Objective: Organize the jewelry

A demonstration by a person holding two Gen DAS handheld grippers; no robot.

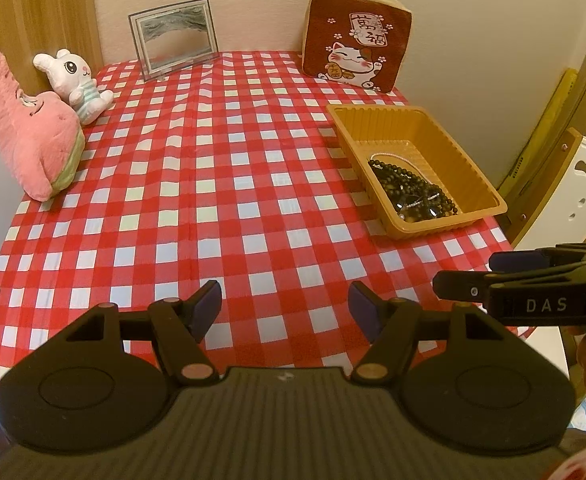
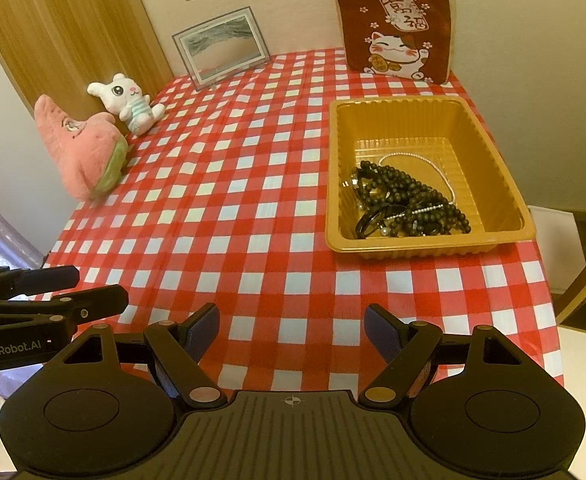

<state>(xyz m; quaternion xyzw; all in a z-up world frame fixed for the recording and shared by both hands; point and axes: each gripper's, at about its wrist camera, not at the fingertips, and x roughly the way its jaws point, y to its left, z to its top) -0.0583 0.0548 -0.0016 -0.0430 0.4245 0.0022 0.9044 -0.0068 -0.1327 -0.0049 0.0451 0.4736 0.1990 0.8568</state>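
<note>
the jewelry (image 2: 407, 200), a heap of dark bead strands with a thin pale chain, lies inside the orange tray (image 2: 497, 240) on the right side of the checkered desk (image 2: 229, 208). both grippers hang above the near edge of the desk, well apart from the tray. the left gripper (image 1: 285, 306) has its fingers (image 1: 209, 300) released, with only cloth between them; the tray sits ahead and to its right. the right gripper (image 2: 291, 326) is also spread wide and empty, the tray ahead of it, a little to the right. nothing touches the beads.
</note>
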